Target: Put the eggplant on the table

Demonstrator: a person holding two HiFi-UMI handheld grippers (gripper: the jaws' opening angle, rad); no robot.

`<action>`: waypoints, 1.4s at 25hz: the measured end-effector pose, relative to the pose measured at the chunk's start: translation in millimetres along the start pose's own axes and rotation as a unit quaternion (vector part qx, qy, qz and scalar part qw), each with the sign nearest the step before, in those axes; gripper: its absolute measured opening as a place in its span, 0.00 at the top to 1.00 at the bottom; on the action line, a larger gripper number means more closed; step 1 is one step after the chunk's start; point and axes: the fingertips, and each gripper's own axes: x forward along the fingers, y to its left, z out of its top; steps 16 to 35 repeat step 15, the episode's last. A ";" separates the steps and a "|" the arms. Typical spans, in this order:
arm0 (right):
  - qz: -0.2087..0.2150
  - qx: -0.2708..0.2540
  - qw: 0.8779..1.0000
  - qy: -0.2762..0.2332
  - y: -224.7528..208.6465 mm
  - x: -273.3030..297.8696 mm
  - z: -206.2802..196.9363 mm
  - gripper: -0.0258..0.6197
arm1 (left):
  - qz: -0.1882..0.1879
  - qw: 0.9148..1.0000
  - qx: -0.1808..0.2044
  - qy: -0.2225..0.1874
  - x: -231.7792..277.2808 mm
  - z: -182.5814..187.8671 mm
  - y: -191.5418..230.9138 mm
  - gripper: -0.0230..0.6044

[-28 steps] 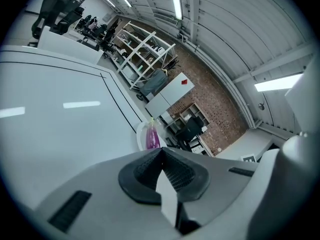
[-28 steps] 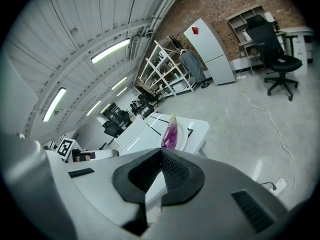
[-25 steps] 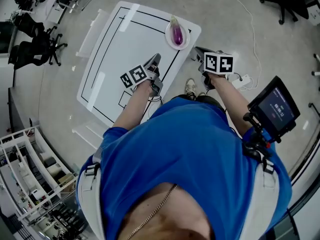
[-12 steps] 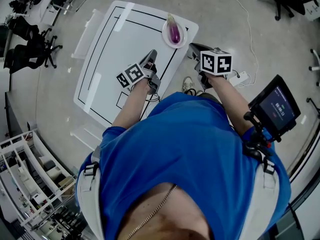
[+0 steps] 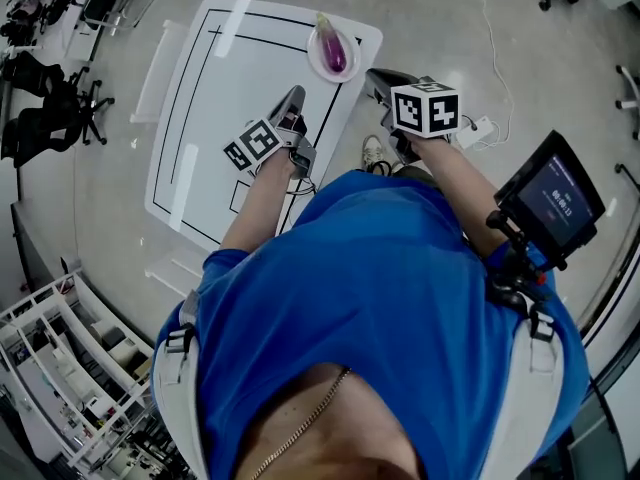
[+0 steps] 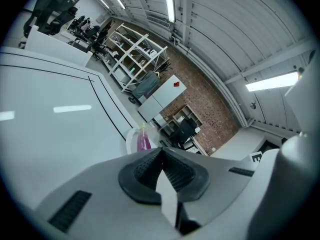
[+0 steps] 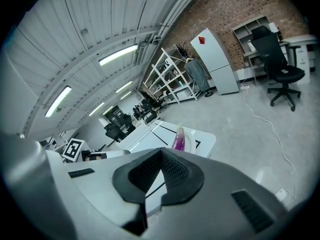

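A purple eggplant [image 5: 333, 53] lies on a small white plate [image 5: 318, 66] at the far right corner of the white table [image 5: 230, 98]. My left gripper [image 5: 296, 95] hovers over the table's near right part, shut and holding nothing, a short way short of the plate. My right gripper [image 5: 372, 76] is off the table's right edge beside the plate, also shut and holding nothing. The left gripper view has the eggplant [image 6: 144, 141] just beyond the left gripper [image 6: 161, 151]. The right gripper view has the eggplant [image 7: 179, 138] standing past the right gripper [image 7: 161, 153].
Black lines mark a rectangle on the table. Office chairs [image 5: 50, 98] stand to the left and a white shelf rack [image 5: 70, 358] at lower left. A cable and power strip [image 5: 478, 128] lie on the floor at right. A small screen [image 5: 555, 200] is mounted by my right arm.
The head view has drifted, so table and plate sit slightly higher and more to the left. Both grippers keep about the same spacing from the plate and stay shut.
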 end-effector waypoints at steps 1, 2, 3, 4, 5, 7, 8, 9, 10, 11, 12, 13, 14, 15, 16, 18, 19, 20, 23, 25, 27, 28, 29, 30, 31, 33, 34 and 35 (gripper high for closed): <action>-0.001 0.000 1.000 0.000 -0.5 -0.8 0.0 0.96 | -0.001 1.000 0.001 0.001 1.5 -0.7 -1.1 0.95; -0.002 0.000 1.000 -0.001 -0.7 -1.5 0.3 0.96 | -0.003 1.000 0.001 0.002 2.8 -0.9 -2.2 0.95; -0.002 0.000 1.000 -0.001 -0.5 -1.9 1.0 0.96 | -0.004 1.000 0.001 0.002 3.9 -0.8 -3.0 0.95; -0.002 0.000 1.000 -0.002 -0.4 -2.4 1.7 0.96 | -0.005 1.000 0.001 0.002 4.8 -0.6 -3.7 0.95; -0.005 0.000 1.000 -0.002 -1.1 -3.3 2.0 0.96 | -0.006 1.000 -0.001 0.002 5.9 -0.8 -4.1 0.95; -0.010 0.000 1.000 0.000 -4.2 -5.3 1.0 0.96 | -0.008 1.000 -0.003 0.004 8.7 -2.2 -4.5 0.95; -0.013 -0.001 1.000 0.000 -5.6 -5.9 0.6 0.96 | -0.009 1.000 -0.003 0.004 10.0 -2.6 -4.7 0.95; -0.014 -0.001 1.000 0.001 -6.5 -6.2 0.5 0.96 | -0.010 1.000 -0.003 0.005 10.8 -2.4 -4.9 0.95; -0.015 -0.002 1.000 0.002 -6.9 -6.1 0.9 0.96 | -0.010 1.000 -0.003 0.005 11.4 -1.8 -4.9 0.95; -0.016 -0.002 1.000 0.003 -6.9 -5.8 1.5 0.96 | -0.011 1.000 -0.003 0.005 11.7 -1.2 -4.8 0.95; -0.016 -0.002 1.000 0.003 -6.7 -5.5 2.2 0.96 | -0.011 1.000 -0.002 0.005 11.9 -0.6 -4.4 0.95; -0.017 -0.002 1.000 0.003 -6.3 -5.2 2.9 0.96 | -0.010 1.000 -0.002 0.005 12.0 -0.2 -3.9 0.95; -0.017 -0.002 1.000 0.003 -6.0 -4.8 3.6 0.96 | -0.010 1.000 -0.002 0.006 12.1 0.0 -3.3 0.95; -0.017 -0.002 1.000 0.003 -5.6 -4.5 4.3 0.96 | -0.009 1.000 -0.001 0.007 12.1 0.3 -2.6 0.95; -0.017 -0.002 1.000 0.003 -5.6 -4.5 4.3 0.96 | -0.009 1.000 -0.001 0.007 12.1 0.3 -2.6 0.95; -0.017 -0.002 1.000 0.003 -5.6 -4.5 4.3 0.96 | -0.009 1.000 -0.001 0.007 12.1 0.3 -2.6 0.95; -0.017 -0.002 1.000 0.003 -5.6 -4.5 4.3 0.96 | -0.009 1.000 -0.001 0.007 12.1 0.3 -2.6 0.95; -0.017 -0.002 1.000 0.003 -5.6 -4.5 4.3 0.96 | -0.009 1.000 -0.001 0.007 12.1 0.3 -2.6 0.95; -0.017 -0.002 1.000 0.003 -5.6 -4.5 4.3 0.96 | -0.009 1.000 -0.001 0.007 12.1 0.3 -2.6 0.95; -0.017 -0.002 1.000 0.003 -5.6 -4.5 4.3 0.96 | -0.009 1.000 -0.001 0.007 12.1 0.3 -2.6 0.95; -0.017 -0.002 1.000 0.003 -5.6 -4.5 4.3 0.96 | -0.009 1.000 -0.001 0.007 12.1 0.3 -2.6 0.95; -0.017 -0.002 1.000 0.003 -5.6 -4.5 4.3 0.96 | -0.009 1.000 -0.001 0.007 12.1 0.3 -2.6 0.95; -0.017 -0.002 1.000 0.003 -5.6 -4.5 4.3 0.96 | -0.009 1.000 -0.001 0.007 12.1 0.3 -2.6 0.95; -0.017 -0.002 1.000 0.003 -5.6 -4.5 4.3 0.96 | -0.009 1.000 -0.001 0.007 12.1 0.3 -2.6 0.95; -0.017 -0.002 1.000 0.003 -5.6 -4.5 4.3 0.96 | -0.009 1.000 -0.001 0.007 12.1 0.3 -2.6 0.95; -0.017 -0.002 1.000 0.003 -5.6 -4.5 4.3 0.96 | -0.009 1.000 -0.001 0.007 12.1 0.3 -2.6 0.95; -0.017 -0.002 1.000 0.003 -5.6 -4.5 4.3 0.96 | -0.009 1.000 -0.001 0.007 12.1 0.3 -2.6 0.95; -0.017 -0.002 1.000 0.003 -5.6 -4.5 4.3 0.96 | -0.009 1.000 -0.001 0.007 12.1 0.3 -2.6 0.95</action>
